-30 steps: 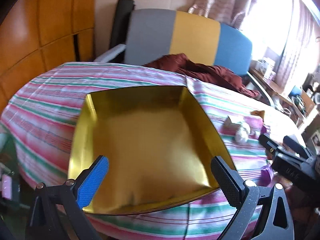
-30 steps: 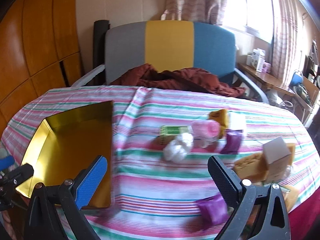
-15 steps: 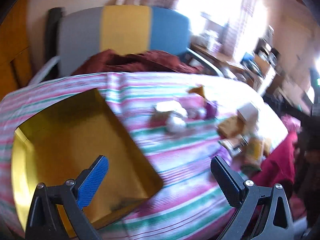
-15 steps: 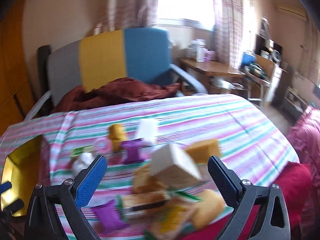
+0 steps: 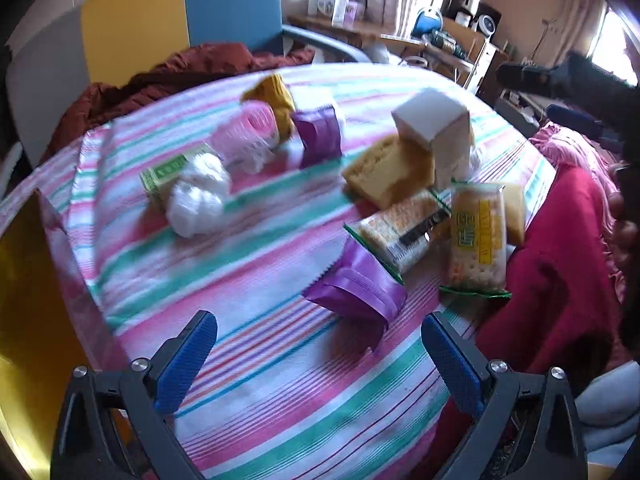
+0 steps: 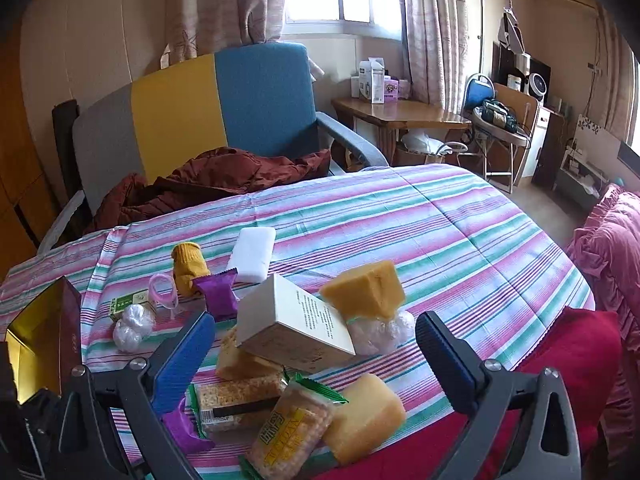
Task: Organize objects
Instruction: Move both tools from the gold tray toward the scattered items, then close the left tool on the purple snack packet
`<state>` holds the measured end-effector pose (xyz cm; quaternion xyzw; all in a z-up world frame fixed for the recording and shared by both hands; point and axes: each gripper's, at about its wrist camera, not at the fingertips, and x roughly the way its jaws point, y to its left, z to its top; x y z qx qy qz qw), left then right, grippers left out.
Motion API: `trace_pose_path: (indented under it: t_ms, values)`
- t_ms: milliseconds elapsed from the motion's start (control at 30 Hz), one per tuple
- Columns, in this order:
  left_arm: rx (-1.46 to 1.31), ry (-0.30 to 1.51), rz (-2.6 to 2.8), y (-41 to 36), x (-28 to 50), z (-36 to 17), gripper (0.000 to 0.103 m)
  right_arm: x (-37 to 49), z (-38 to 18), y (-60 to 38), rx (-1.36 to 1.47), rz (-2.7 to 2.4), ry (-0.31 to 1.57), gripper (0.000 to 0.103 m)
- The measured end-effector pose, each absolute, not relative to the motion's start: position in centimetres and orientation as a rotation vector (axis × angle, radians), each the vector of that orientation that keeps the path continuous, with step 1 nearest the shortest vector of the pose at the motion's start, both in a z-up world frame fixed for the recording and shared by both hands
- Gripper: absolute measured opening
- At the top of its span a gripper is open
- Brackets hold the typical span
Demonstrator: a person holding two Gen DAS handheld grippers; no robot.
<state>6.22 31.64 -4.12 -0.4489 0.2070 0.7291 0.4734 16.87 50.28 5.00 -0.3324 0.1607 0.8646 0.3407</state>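
1. Both grippers are released and carry nothing: the left gripper (image 5: 319, 354) hangs over the striped cloth (image 5: 248, 380) with its jaws wide apart, and the right gripper (image 6: 316, 346) hangs equally spread above the snack pile.
2. The things to sort lie loose on the cloth. Near the right edge sit a white box (image 6: 294, 326), sponge blocks (image 6: 362, 292) and two cracker packs (image 6: 290, 430); a purple pack (image 5: 356, 290) lies just ahead of the left gripper.
3. Toward the middle are a white wad (image 5: 198, 196), a green box (image 5: 164, 172), a pink roller (image 5: 250, 136) and a yellow glove (image 6: 188, 266).
4. The gold tray (image 6: 38, 340) waits at the left edge, well apart from the pile.
5. The likely step is picking a first item. The purple pack looks the easiest: it lies alone, so the left jaws can straddle it and pinch the crimped wrapper gently.
6. The white box leans on the sponges; pulling it first could topple the stack.
7. The cracker packs and a sponge sit close to the right edge beside red fabric (image 6: 572, 352), so approach from the inner side to avoid nudging them off.
8. The cloth's far half is bare, giving room to swing toward the tray.
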Motion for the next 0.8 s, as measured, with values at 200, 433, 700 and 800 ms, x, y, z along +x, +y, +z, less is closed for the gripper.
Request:
trace_pose_path:
  t_ms: [200,433,700,800]
  values:
    - [-1.243,0.382,1.801,32.1,5.4,-6.2,0.1,17.4,4.4,50.9,-0.869,2.248,0.435,0.102]
    - [-1.311,0.286,1.849,33.2,4.2,-6.5,0.098,18.0,3.4,52.1,-0.882,2.238,0.547,0.102]
    - [-1.211,0.34,1.84,33.7,4.6,-6.2,0.053,18.2,2.5,52.7,-0.899,2.232,0.646,0.099]
    - [-1.204,0.324,1.82,33.1,4.3,-6.4,0.048,18.3,2.1,53.1,-0.906,2.228,0.7,0.095]
